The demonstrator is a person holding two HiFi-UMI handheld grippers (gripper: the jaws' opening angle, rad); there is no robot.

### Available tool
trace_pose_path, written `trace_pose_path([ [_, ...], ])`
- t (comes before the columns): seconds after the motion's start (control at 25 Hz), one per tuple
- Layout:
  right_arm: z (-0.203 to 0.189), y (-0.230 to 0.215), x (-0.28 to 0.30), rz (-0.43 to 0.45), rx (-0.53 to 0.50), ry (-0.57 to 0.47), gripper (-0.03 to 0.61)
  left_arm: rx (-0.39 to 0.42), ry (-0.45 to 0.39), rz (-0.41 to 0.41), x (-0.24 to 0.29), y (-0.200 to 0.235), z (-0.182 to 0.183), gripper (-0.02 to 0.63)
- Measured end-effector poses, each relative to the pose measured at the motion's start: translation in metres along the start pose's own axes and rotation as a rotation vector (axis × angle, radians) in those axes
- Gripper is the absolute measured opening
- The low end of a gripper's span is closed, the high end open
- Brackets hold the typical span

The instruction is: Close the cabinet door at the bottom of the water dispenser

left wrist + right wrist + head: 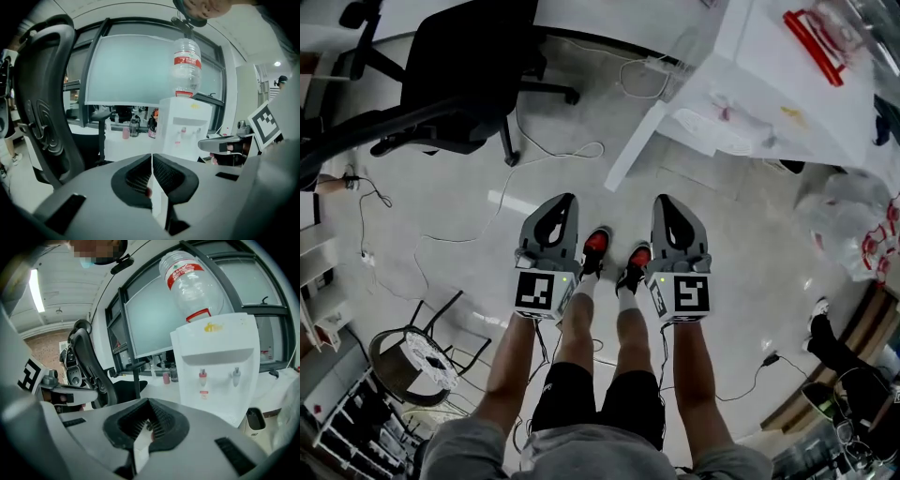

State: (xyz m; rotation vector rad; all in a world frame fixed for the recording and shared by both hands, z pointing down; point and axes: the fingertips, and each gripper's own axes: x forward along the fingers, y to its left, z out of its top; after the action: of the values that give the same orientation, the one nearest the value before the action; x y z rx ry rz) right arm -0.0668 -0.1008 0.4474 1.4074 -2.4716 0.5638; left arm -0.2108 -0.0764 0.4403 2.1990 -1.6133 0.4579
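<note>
A white water dispenser [183,126] [220,366] with an upturned clear bottle [186,65] [192,282] stands ahead of both grippers, some way off. Its two taps show in the right gripper view. The lower part with the cabinet door is hidden behind the gripper bodies. My left gripper [561,202] [151,157] is shut with nothing in it. My right gripper [667,202] [149,401] is shut and empty too. In the head view both are held side by side, low over the person's feet and the pale floor.
A black office chair [459,66] [42,108] [89,362] stands to the left. A white table [787,84] sits at the upper right. Cables [553,150] trail over the floor. A black bin [255,418] is beside the dispenser. Plastic bags [853,225] lie at the right.
</note>
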Motion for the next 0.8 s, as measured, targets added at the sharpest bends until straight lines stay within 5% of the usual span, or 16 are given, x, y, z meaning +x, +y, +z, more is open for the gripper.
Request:
trace_pose_path([
  [0.8, -0.187, 0.016, 0.101, -0.037, 0.006, 0.116, 0.014, -0.012, 0.090, -0.061, 0.063, 0.064, -0.174, 0.031],
])
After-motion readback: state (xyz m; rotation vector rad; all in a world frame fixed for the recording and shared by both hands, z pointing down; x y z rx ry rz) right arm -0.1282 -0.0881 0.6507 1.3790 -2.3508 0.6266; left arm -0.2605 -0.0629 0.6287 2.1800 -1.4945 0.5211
